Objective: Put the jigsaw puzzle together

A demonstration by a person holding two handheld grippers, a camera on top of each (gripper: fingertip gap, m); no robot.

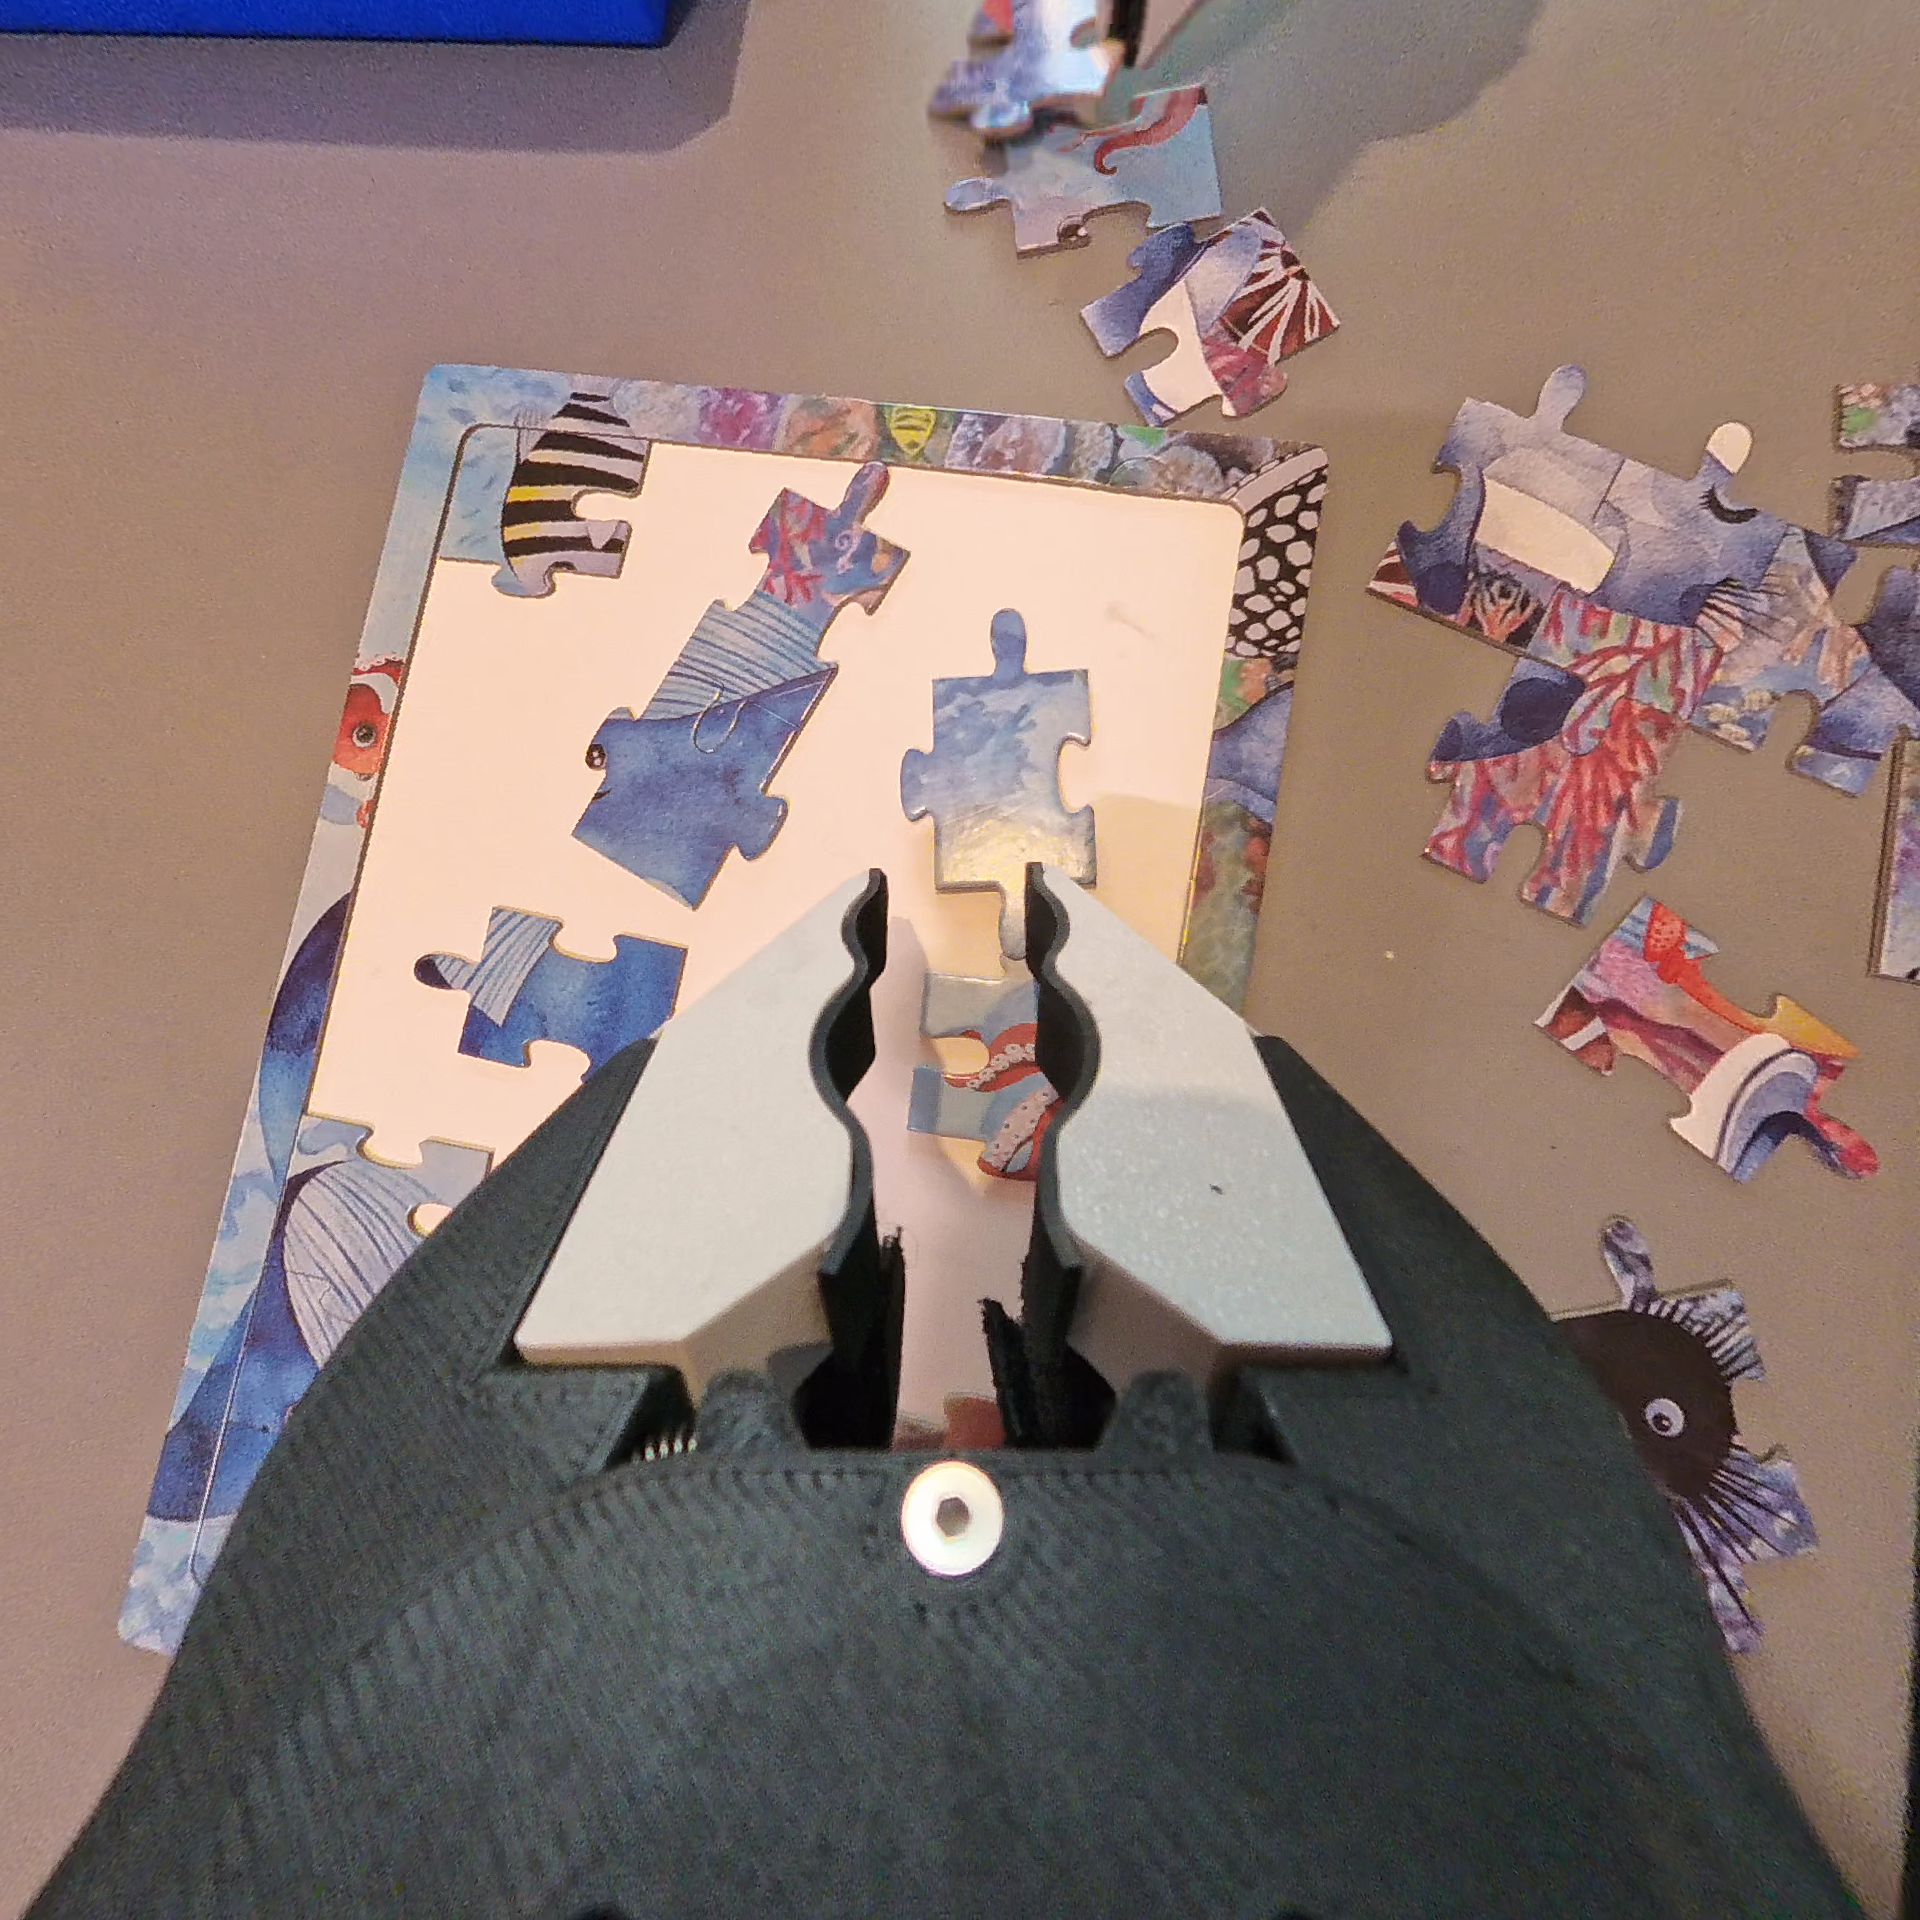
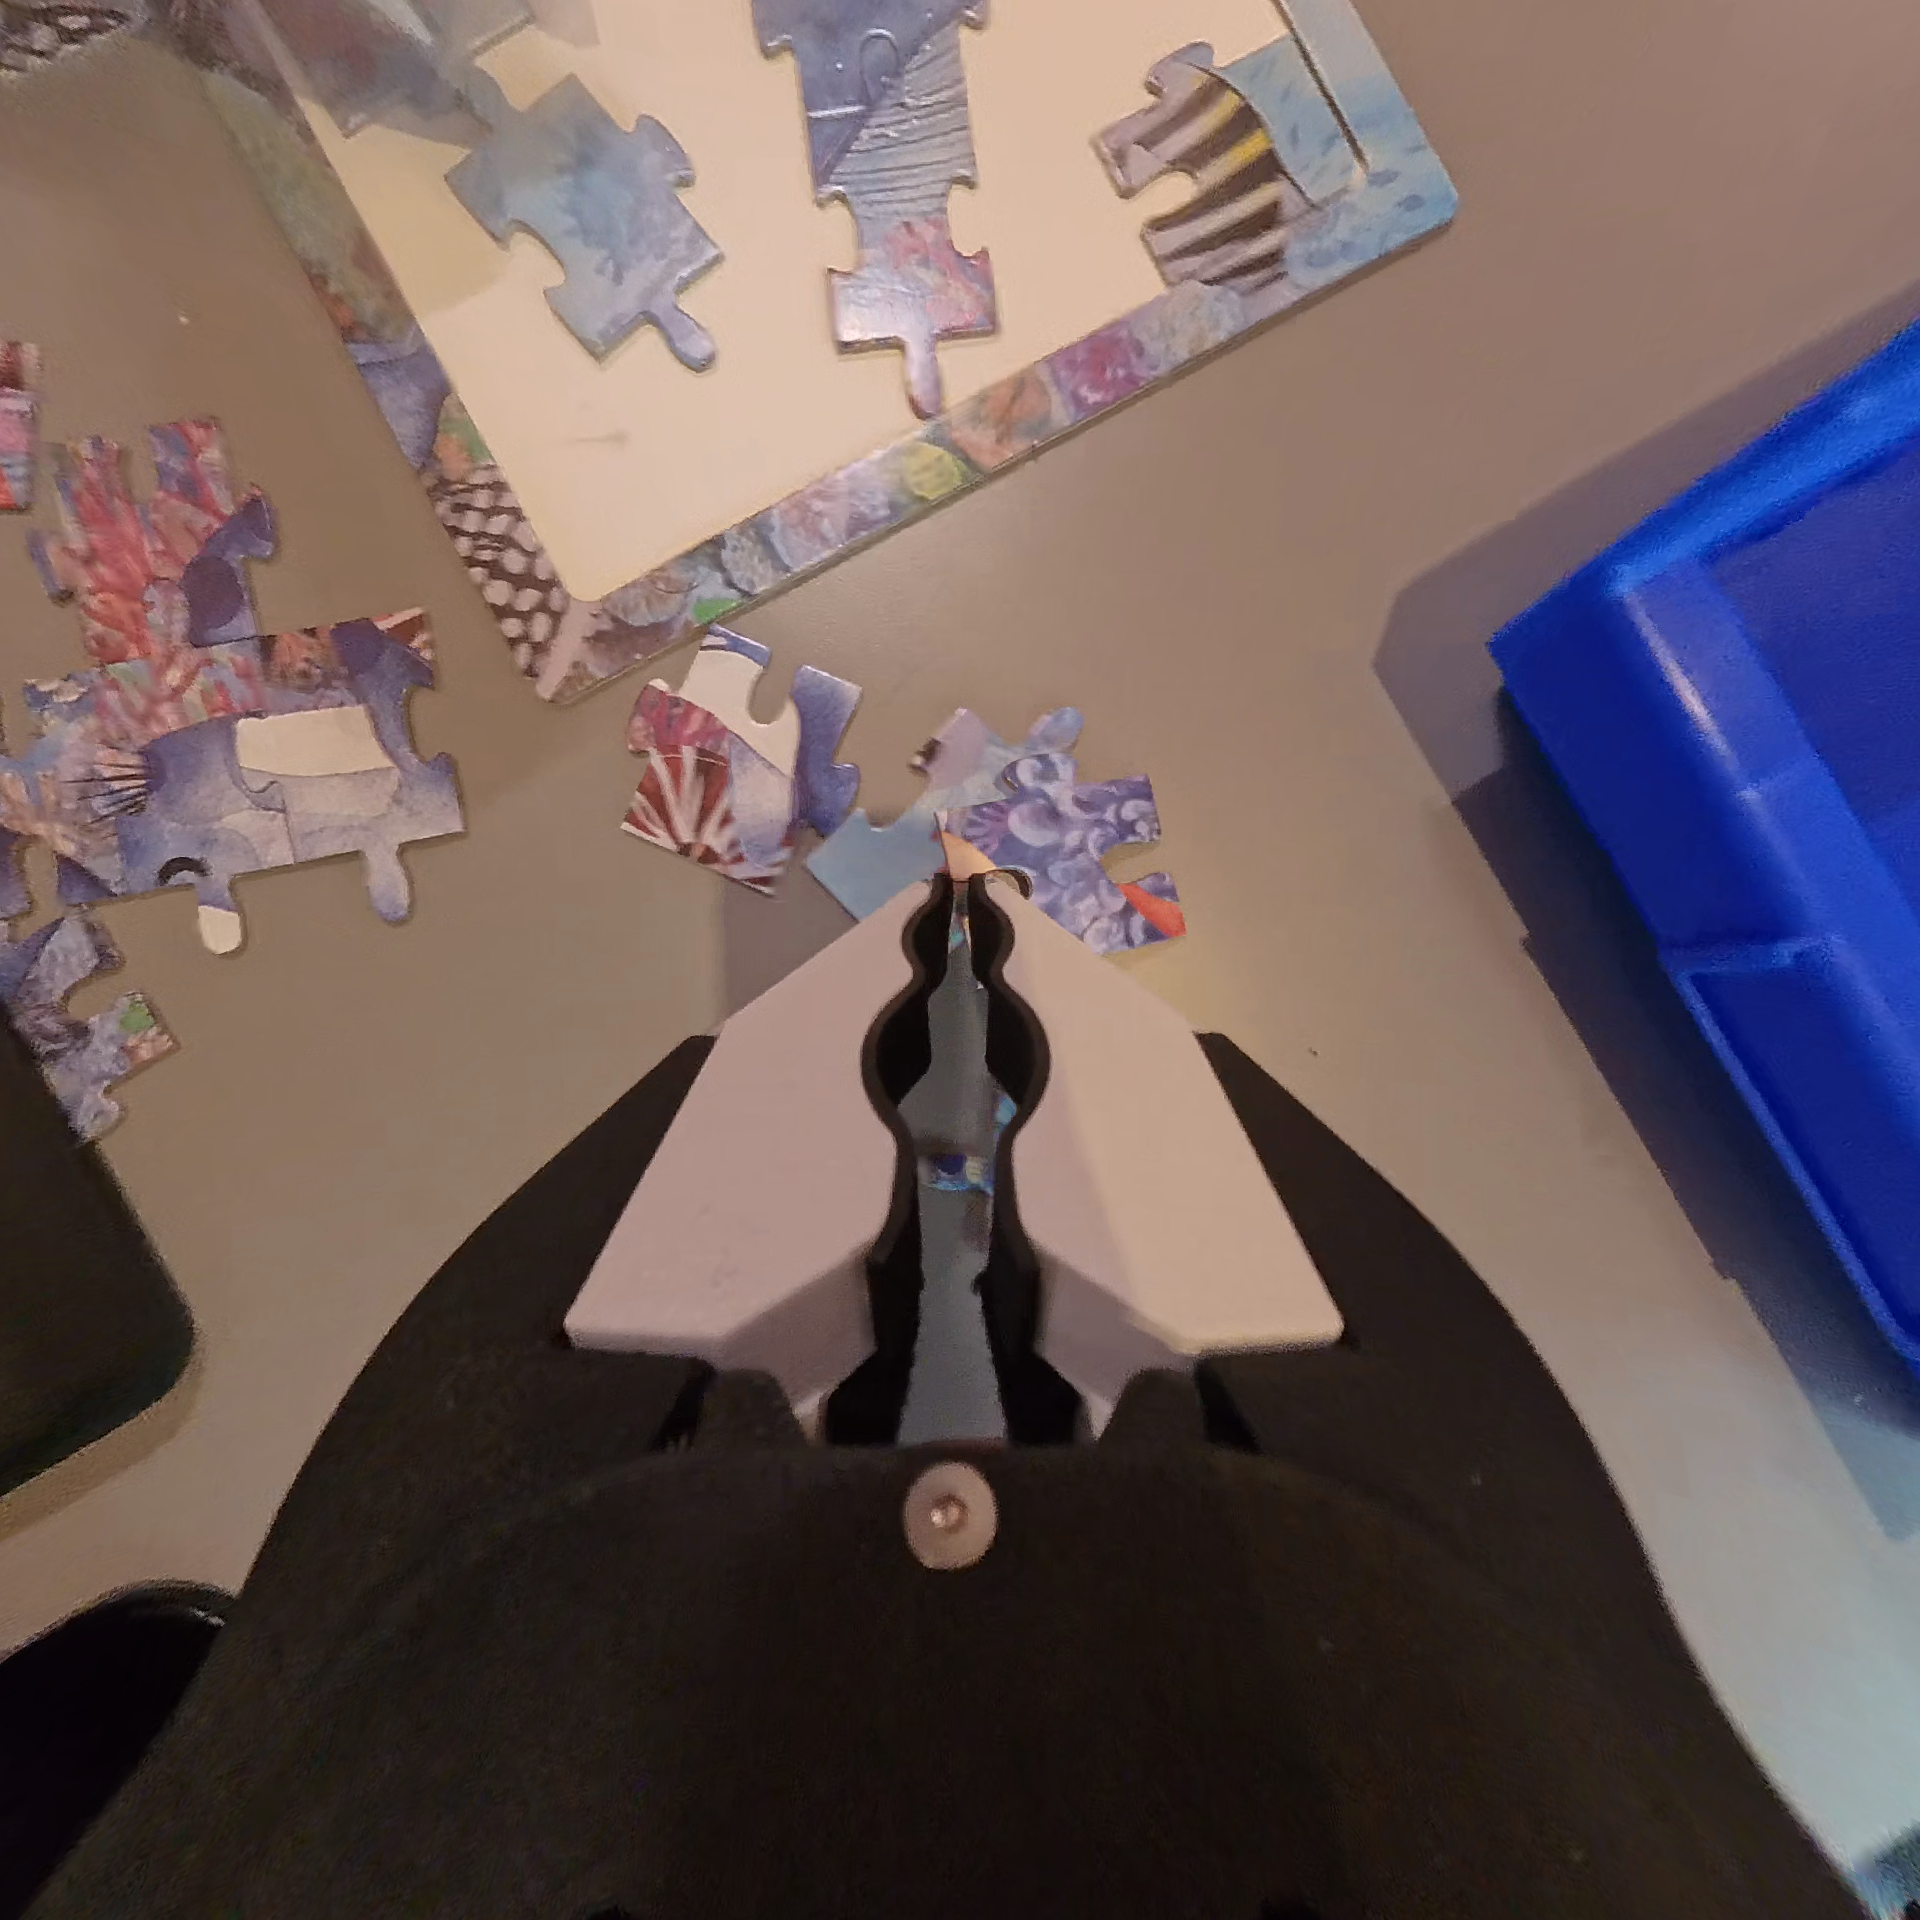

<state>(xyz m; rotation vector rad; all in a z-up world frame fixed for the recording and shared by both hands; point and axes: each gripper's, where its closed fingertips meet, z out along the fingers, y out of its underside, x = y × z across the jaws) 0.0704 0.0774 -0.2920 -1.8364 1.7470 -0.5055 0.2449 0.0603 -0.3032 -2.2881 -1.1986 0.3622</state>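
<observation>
We hold the left gripper (image 1: 956,894) over the puzzle tray (image 1: 1242,790) on the table (image 1: 208,520), its jaws parted with nothing between them, and a pale blue piece (image 1: 1003,774) lies in the tray just ahead of the tips. Our right gripper (image 2: 961,881) is pinched on the edge of a swirl-patterned piece (image 2: 1070,842) lying just outside the tray's border (image 2: 831,499), near a blue bin (image 2: 1745,831).

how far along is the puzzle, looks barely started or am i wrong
Barely started. Done: only the striped fish piece sits fitted in a corner of the puzzle tray; the other pieces inside lie loose. In hand: the right gripper is shut on a puzzle piece held edge-on; the left gripper hovers open over the tray. Left: the joined cluster and scattered pieces on the table.
</observation>
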